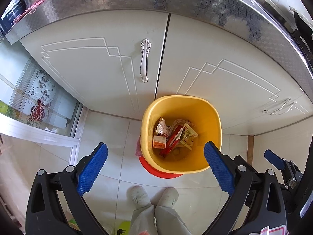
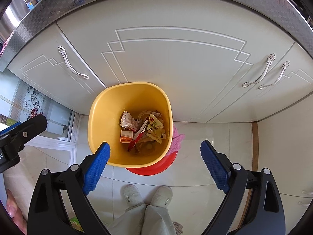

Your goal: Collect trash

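Left gripper (image 1: 155,152) and right gripper (image 2: 155,150), both aimed steeply down: each pair of blue pads stands spread wide with nothing between them. Directly below both hangs the yellow waste bin (image 1: 212,125), standing on the tiled floor (image 1: 109,129) against the foot of the white cabinet doors (image 1: 93,68), atop a red disc (image 1: 162,173) that shows at its near edge. Inside the bin lie the collected pieces: a yellow-green snack packet (image 2: 155,126), a red wrapper (image 1: 174,141), a small orange-and-white carton (image 2: 126,136) and a crumpled clear wrapper (image 2: 127,121). A pink cloth (image 2: 177,139) lies beside the bin's right wall in the right wrist view. The person's two slippered feet (image 2: 146,194) stand just in front. Judged step: a piece has been dropped, both tools empty. The next move calls for lifting away to seek remaining litter, which is not in view here.
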